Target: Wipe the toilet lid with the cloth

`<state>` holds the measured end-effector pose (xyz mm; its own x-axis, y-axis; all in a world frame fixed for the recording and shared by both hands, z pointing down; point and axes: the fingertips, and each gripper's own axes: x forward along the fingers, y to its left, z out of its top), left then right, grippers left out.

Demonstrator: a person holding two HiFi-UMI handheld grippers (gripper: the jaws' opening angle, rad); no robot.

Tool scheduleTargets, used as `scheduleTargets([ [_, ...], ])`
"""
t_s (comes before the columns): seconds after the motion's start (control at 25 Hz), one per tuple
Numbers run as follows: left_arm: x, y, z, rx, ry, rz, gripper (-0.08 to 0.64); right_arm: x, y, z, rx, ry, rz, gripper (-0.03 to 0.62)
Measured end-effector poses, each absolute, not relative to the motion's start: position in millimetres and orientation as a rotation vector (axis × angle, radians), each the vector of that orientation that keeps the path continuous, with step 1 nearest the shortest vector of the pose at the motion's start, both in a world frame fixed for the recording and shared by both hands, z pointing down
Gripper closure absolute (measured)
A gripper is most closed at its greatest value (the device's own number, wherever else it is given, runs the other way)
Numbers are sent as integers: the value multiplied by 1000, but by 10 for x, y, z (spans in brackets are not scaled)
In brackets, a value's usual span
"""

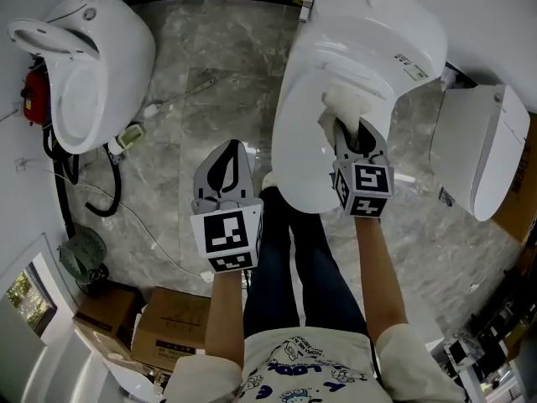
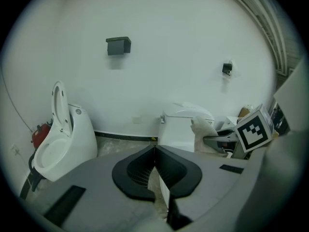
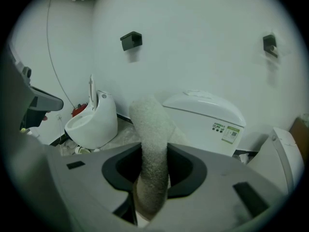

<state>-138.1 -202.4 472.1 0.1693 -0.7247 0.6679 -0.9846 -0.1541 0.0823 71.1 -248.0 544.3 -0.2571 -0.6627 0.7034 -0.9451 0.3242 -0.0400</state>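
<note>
Two jaws of the right gripper (image 1: 354,137) pinch the white cloth (image 1: 348,103) over the middle of the toilet lid (image 1: 306,74), while the left gripper (image 1: 226,164) hangs empty on the left with jaws pressed together, so a hard rub might tug the floppy cloth loose.

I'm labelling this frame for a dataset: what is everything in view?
White toilets: three, white; closed-lid toilet middle, open-seat toilet left, third toilet right.
Fluffy white cloth: one, white, held over the closed lid.
Brown cardboard boxes: two, brown, floor lower left.
Small round fan: one, greenish, floor left.
Black hose: one, black, beside the open-seat toilet.
Hand-held grippers: two, grey; left hand-held gripper shut, empty; right hand-held gripper shut on the cloth.
Person's legs: two, dark trousers, bottom centre.
</note>
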Motion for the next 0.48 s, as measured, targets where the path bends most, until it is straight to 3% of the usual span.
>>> scheduleTargets([
  [0.48,-1449,-1913,5239,1883,-1584,677,555,355,-2752,6281,1230,-2002,584,476],
])
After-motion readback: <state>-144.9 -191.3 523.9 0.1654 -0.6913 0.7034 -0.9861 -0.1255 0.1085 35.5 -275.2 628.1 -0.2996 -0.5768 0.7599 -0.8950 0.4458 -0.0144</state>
